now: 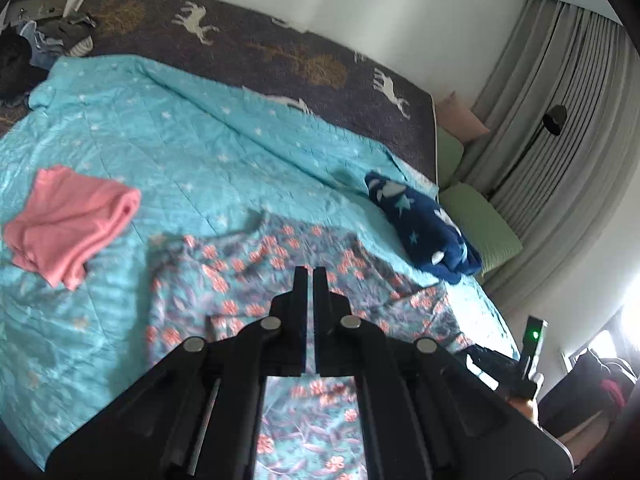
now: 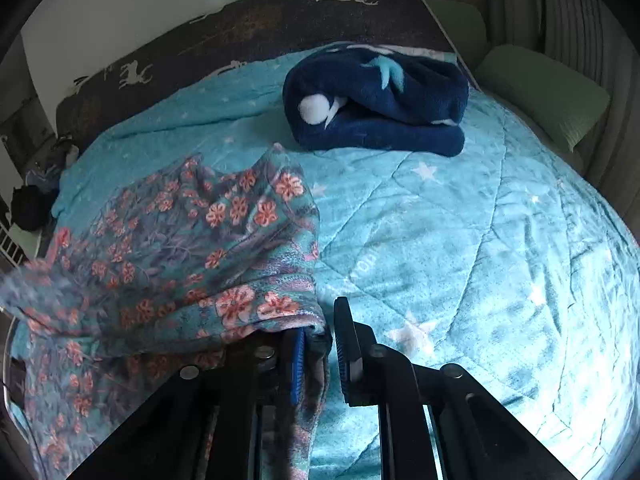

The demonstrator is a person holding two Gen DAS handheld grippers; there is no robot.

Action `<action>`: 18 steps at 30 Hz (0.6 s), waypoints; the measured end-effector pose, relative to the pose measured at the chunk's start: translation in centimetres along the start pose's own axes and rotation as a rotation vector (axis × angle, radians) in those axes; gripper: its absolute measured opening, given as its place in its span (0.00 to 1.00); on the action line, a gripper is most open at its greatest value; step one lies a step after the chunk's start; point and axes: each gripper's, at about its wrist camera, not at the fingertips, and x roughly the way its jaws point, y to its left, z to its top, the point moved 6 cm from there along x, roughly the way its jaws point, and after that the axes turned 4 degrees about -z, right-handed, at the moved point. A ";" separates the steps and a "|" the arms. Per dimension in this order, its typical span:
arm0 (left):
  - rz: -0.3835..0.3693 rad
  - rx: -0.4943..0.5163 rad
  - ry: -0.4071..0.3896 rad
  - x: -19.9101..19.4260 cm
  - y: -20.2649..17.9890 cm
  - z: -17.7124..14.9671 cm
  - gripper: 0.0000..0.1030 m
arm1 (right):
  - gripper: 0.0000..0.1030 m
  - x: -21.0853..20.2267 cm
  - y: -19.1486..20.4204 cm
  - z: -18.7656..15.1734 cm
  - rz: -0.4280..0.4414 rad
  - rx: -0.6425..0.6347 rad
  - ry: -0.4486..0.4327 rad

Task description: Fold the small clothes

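Note:
A floral garment (image 1: 248,276) with pink flowers on teal lies spread on the light blue quilt (image 1: 180,140). My left gripper (image 1: 311,276) is shut above it. The cloth rises from below to its fingers, and the pinch itself is hidden behind the jaws. In the right wrist view the same garment (image 2: 192,236) is bunched and lifted at its left end, which is blurred. My right gripper (image 2: 320,320) is closed on a thick fold of its near edge. The cloth drapes over the blue-padded finger (image 2: 297,360).
A folded pink cloth (image 1: 72,220) lies left on the quilt. A rolled navy star blanket (image 2: 376,100) sits at the far side, with green pillows (image 2: 544,92) past the bed's edge. Loose clothes (image 1: 52,36) are piled at the far left corner. Grey curtains (image 1: 560,100) hang on the right.

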 end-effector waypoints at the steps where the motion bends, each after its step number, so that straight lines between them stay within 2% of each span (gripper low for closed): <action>1: -0.002 -0.001 -0.005 -0.2 0.1 0.2 0.03 | 0.13 -0.3 0.4 0.0 -0.020 -0.034 -0.011; 4: -0.001 -0.018 0.040 0.3 1.5 -0.6 0.03 | 0.28 -0.4 0.9 -0.9 -0.104 -0.147 -0.007; 5: 0.011 -0.024 0.068 0.8 2.1 -1.3 0.03 | 0.29 -0.3 0.8 -1.2 -0.106 -0.156 0.001; 6: 0.027 -0.028 0.099 1.3 2.7 -2.2 0.13 | 0.29 -0.3 0.4 -1.7 -0.083 -0.144 0.017; 7: 0.051 -0.034 0.141 2.2 3.6 -3.3 0.33 | 0.29 -0.3 0.0 -2.0 -0.058 -0.125 0.029; 9: 0.104 -0.050 0.197 3.5 5.2 -5.0 0.54 | 0.32 -0.5 -0.7 -2.6 -0.025 -0.094 0.042; 12: 0.104 -0.081 0.293 5.7 6.5 -7.6 0.54 | 0.40 -0.6 -1.3 -3.2 -0.005 -0.073 0.040; 16: 0.030 -0.116 0.330 7.1 6.1 -8.7 0.54 | 0.41 -0.8 -1.2 -3.4 0.006 -0.071 0.039; 18: 0.035 -0.097 0.349 7.7 5.6 -8.8 0.54 | 0.41 -0.6 -0.9 -3.4 -0.003 -0.080 0.036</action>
